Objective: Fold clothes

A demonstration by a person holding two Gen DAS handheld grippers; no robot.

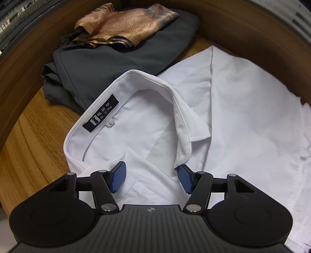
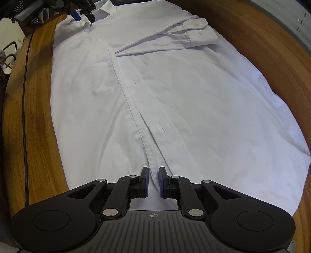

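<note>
A white dress shirt (image 2: 175, 97) lies front-up on the wooden table (image 2: 35, 116), with one sleeve (image 2: 175, 37) folded across the chest. In the left wrist view its collar (image 1: 136, 109) with a black label (image 1: 101, 112) lies just ahead of my left gripper (image 1: 151, 177). That gripper is open, its blue pads on either side of the shirt front below the collar. My right gripper (image 2: 154, 181) is nearly closed around the placket (image 2: 136, 116) at the shirt's bottom hem. The left gripper also shows far off in the right wrist view (image 2: 81, 11).
A folded dark grey garment (image 1: 108, 60) lies beyond the collar, with a folded tan patterned scarf (image 1: 120, 25) on top. A dark cable (image 2: 24, 97) runs along the table's left side. The table's curved dark edge (image 1: 252, 29) lies close behind the shirt.
</note>
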